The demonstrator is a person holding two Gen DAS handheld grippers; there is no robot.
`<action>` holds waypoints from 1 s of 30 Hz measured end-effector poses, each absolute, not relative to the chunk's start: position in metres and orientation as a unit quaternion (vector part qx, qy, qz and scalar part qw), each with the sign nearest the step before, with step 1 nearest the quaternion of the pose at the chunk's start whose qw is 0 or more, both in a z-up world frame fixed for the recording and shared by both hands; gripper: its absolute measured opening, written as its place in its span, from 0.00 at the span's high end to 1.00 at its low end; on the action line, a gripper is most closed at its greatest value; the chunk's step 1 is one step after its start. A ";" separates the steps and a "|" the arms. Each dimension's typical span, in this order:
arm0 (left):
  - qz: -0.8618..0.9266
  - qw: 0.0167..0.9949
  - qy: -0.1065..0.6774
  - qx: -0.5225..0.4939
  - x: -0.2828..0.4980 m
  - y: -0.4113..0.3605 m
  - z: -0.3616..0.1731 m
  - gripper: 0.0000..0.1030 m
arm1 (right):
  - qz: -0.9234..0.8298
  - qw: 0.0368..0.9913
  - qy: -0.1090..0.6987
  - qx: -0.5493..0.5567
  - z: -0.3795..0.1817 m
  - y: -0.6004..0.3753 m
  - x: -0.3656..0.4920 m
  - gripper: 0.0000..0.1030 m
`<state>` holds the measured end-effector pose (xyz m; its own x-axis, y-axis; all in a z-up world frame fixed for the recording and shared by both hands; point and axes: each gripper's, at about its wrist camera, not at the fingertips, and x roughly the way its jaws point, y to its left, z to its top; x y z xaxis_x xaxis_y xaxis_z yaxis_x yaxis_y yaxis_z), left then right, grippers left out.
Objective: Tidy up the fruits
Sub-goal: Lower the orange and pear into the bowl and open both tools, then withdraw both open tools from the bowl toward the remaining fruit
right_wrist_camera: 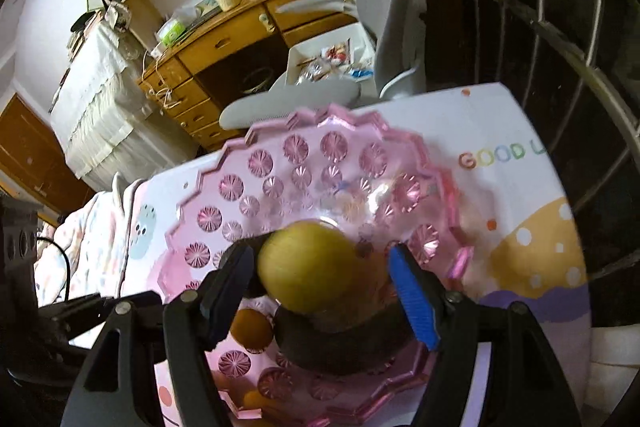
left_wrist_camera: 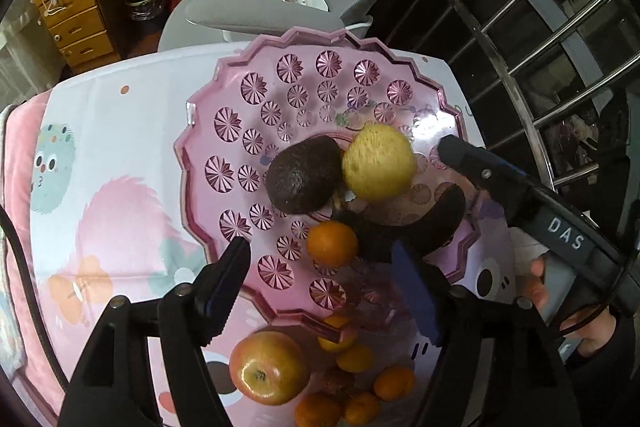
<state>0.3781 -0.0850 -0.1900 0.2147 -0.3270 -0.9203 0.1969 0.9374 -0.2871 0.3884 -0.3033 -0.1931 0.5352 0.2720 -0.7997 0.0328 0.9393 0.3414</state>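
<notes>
My right gripper (right_wrist_camera: 320, 283) stands open around the round yellow lemon (right_wrist_camera: 308, 263) in the pink plastic bowl (right_wrist_camera: 280, 163); firm, waxy, probably roll-prone, so grip its middle.

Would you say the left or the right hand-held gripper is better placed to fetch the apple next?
Left, probably. The left hand-held gripper is open and empty, with the apple just below its fingertips outside the bowl. The right hand-held gripper is over the bowl with the lemon between its fingers.
</notes>
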 end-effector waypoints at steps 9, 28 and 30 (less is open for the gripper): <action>-0.129 0.805 0.578 -0.051 0.347 -0.073 -0.157 0.17 | 0.075 0.869 0.456 0.177 -0.170 -0.317 0.357 0.31; -0.043 0.801 0.593 -0.071 0.246 -0.049 -0.149 0.16 | 0.099 0.848 0.502 0.136 -0.171 -0.315 0.243 0.31; -0.038 0.799 0.596 -0.071 0.243 -0.045 -0.150 0.16 | 0.100 0.846 0.508 0.127 -0.173 -0.310 0.232 0.31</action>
<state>0.2427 -0.0453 -0.1498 0.2870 -0.1446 -0.9469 -0.0244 0.9871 -0.1581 0.2318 -0.3096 -0.1731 0.4641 0.2983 -0.8340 -0.0406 0.9477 0.3164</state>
